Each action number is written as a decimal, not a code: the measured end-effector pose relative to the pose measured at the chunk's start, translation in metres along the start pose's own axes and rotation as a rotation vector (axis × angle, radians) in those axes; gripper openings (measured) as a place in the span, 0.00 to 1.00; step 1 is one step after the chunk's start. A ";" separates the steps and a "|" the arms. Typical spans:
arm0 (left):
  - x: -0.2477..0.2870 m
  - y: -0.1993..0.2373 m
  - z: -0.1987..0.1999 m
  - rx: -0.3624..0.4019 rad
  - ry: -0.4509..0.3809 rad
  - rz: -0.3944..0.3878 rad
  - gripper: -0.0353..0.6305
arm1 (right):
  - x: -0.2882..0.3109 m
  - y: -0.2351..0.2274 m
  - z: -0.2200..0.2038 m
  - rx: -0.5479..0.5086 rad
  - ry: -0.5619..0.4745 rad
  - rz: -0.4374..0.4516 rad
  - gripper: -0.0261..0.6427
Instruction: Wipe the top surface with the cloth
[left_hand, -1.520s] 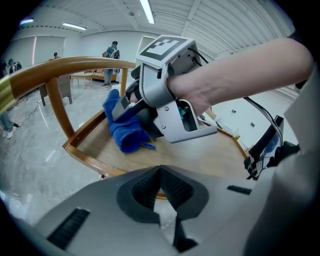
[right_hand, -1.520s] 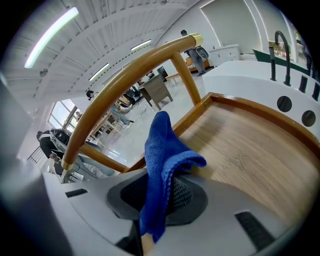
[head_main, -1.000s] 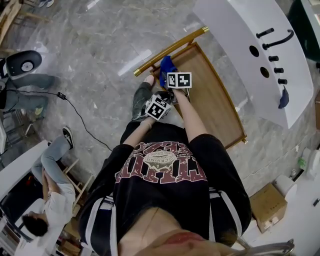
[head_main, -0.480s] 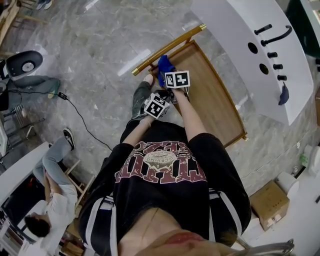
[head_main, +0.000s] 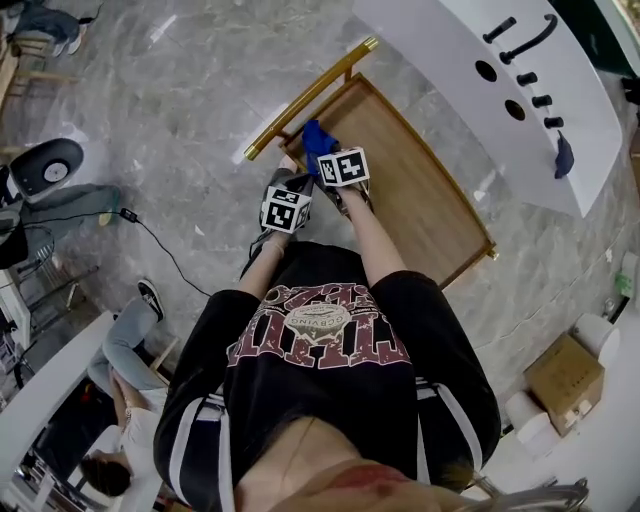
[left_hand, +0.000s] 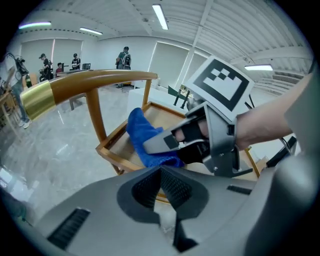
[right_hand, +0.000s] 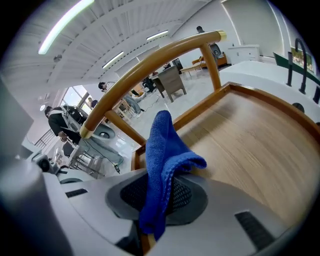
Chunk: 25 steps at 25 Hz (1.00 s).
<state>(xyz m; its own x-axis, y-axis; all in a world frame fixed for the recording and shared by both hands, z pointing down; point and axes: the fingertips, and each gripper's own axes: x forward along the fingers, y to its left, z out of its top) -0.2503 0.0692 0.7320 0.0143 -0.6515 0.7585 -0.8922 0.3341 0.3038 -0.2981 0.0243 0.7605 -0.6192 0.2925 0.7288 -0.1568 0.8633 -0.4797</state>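
Right gripper (right_hand: 159, 197) pinched cloth (right_hand: 161, 145) at corner; top (right_hand: 250, 145) ran lengthwise ahead-right. Left gripper (left_hand: 161, 187) pressed together, empty.

The person's wearing a black short-sleeved T-shirt (head_main: 432, 330) with a big maroon-and-white crest print (head_main: 320, 335) across the chest. Lower down on both sides there's black gear with white stripes (head_main: 200, 440); can't tell if it's straps or trousers. Both grippers are chunky grey plastic, the left gripper (left_hand: 160, 192) and the right gripper (right_hand: 157, 200), with dark ribbed pads on the jaws. Each one carries a white cube with black square markers (head_main: 285, 210).
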 end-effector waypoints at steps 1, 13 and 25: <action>0.001 -0.001 0.000 -0.003 0.005 0.003 0.12 | -0.003 -0.002 -0.004 0.016 -0.003 0.001 0.16; 0.019 -0.019 -0.003 0.036 0.123 0.000 0.12 | -0.041 -0.021 -0.038 0.070 -0.042 -0.064 0.16; 0.040 -0.067 -0.008 0.215 0.236 -0.040 0.12 | -0.082 -0.044 -0.078 0.165 -0.090 -0.144 0.16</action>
<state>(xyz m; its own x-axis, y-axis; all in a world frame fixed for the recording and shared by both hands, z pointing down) -0.1862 0.0267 0.7467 0.1331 -0.4767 0.8690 -0.9634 0.1436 0.2263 -0.1805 -0.0056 0.7597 -0.6465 0.1266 0.7523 -0.3676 0.8124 -0.4526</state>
